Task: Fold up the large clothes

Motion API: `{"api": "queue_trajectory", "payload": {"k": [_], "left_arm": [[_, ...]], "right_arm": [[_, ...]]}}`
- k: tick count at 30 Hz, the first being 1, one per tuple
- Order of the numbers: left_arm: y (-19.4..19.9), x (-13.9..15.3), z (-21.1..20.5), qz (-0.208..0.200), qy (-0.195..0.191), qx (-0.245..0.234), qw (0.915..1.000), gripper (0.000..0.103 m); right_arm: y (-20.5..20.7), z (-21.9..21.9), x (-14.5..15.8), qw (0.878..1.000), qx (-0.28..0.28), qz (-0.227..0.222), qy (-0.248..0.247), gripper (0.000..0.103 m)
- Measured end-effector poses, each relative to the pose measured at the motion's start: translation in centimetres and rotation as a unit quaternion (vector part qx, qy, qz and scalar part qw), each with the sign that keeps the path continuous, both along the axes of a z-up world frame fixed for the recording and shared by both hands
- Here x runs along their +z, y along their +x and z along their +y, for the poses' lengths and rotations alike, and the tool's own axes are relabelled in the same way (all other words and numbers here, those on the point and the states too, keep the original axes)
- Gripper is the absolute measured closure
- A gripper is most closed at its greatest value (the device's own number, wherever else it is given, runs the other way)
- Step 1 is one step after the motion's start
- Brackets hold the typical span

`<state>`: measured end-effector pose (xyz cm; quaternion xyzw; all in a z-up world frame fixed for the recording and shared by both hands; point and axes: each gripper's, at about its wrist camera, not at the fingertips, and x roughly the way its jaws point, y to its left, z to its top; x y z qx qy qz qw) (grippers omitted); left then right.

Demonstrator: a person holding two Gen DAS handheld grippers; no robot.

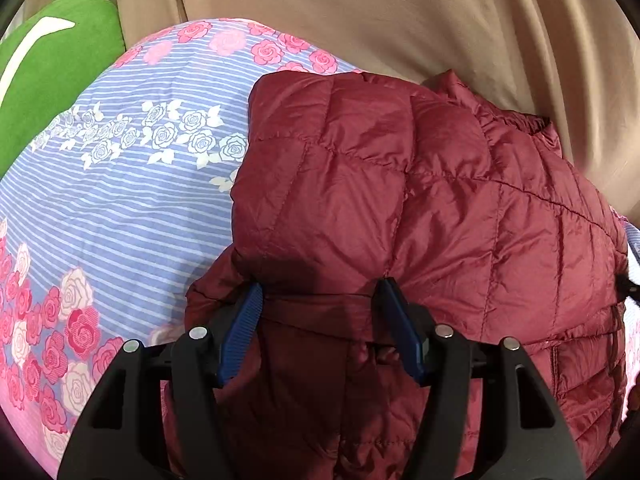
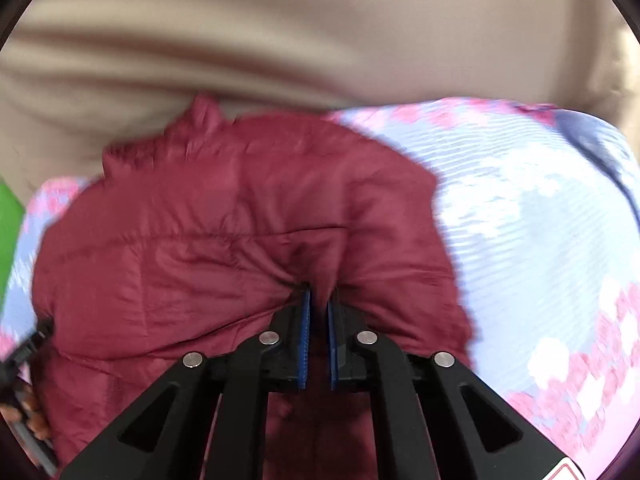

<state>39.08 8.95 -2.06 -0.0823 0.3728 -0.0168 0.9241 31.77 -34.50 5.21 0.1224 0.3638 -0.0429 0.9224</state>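
Note:
A quilted maroon puffer jacket [image 1: 440, 208] lies bunched on a bed. In the left wrist view, my left gripper [image 1: 320, 284] straddles a thick fold at the jacket's near edge. Its blue pads [image 1: 242, 328] stand wide apart and press on the padded fabric that fills the gap. In the blurred right wrist view, the jacket [image 2: 192, 232] spreads out to the left, and my right gripper [image 2: 318, 296] is shut on a thin pinch of its cloth. Creases run out from the tips. The jacket's underside is hidden.
The bed sheet [image 1: 120, 208] is striped blue with pink and white roses. A green cushion [image 1: 52, 76] sits at the far left. Beige draped fabric [image 1: 380, 12] rises behind the bed. A hand [image 2: 34, 416] on a black tool shows at the right wrist view's lower left.

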Motion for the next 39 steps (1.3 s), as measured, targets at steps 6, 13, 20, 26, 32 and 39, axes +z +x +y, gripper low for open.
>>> {"api": "queue_trajectory", "payload": {"k": [6,13,20,26,32,39], "left_arm": [[-0.2,0.1,-0.5,0.001,0.014,0.0,0.9999,0.042],[-0.3,-0.2,0.5,-0.001,-0.013,0.0,0.9999,0.04],[-0.8,0.0,0.8,-0.005,-0.02,-0.001,0.9998,0.037],[-5.9,0.9,3.9,0.011,-0.059,-0.011,0.9981,0.029],[-12.8,0.4,7.4,0.061,-0.068,-0.023,0.9955,0.016],[-16.9,-0.9,6.1,0.083,-0.022,-0.06,0.9945,0.052]], "right_arm": [[-2.7,2.5,3.3,0.995,0.074,-0.051,0.033,0.089],[2.2,4.1,-2.1,0.995,0.091,0.017,-0.04,0.103],[-3.5,-10.1,-1.1,0.997,-0.075,0.02,0.03,0.089],[-14.8,-10.5,0.6,1.0,-0.013,0.014,0.002,0.065],[-21.9,-8.3,-2.8,0.997,0.027,0.07,0.032,0.047],[-22.3,-4.8,-6.0,0.992,0.051,0.109,0.03,0.053]]}}
